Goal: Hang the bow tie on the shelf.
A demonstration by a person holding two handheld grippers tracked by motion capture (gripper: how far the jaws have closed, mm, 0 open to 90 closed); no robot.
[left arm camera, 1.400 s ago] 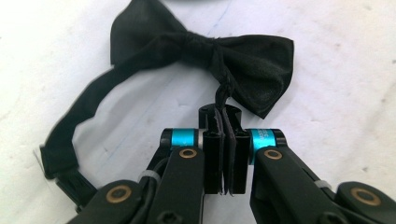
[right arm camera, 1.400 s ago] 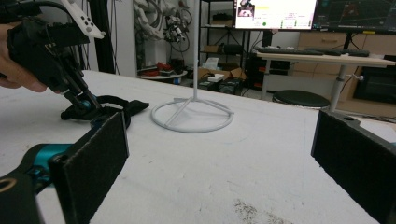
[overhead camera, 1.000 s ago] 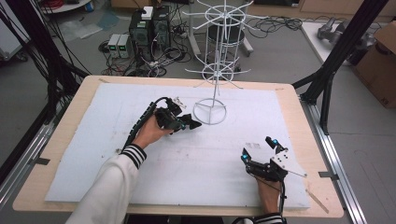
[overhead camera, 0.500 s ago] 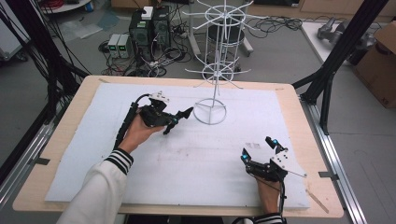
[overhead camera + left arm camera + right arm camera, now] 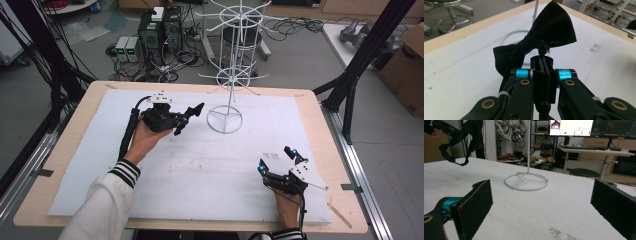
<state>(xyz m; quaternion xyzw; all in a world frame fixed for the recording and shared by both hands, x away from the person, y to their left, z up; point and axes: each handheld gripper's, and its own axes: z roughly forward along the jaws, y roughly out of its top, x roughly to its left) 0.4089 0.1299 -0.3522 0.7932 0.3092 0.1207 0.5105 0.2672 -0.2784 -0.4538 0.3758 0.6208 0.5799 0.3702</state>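
Observation:
A black bow tie (image 5: 554, 27) is pinched in my left gripper (image 5: 544, 58), whose jaws are shut on its centre knot and strap. In the high view the left gripper (image 5: 176, 120) is held above the white mat, left of the stand, with the bow tie (image 5: 194, 110) sticking out toward it. The white wire display stand (image 5: 231, 75) rises from a ring base (image 5: 225, 120) at the table's far middle. My right gripper (image 5: 278, 160) rests near the front right, open, nothing between its pads (image 5: 475, 200). The bow tie's strap (image 5: 454, 157) hangs at the upper left of the right gripper view.
A white mat (image 5: 200, 170) covers the wooden table (image 5: 320, 115). Black frame posts (image 5: 360, 65) stand at the table's sides. Computer boxes and cables (image 5: 160, 35) lie on the floor beyond the far edge. A cardboard box (image 5: 407, 65) sits far right.
My left gripper has moved left, away from the stand's ring base, and risen with the bow tie in it. The right gripper has stayed put.

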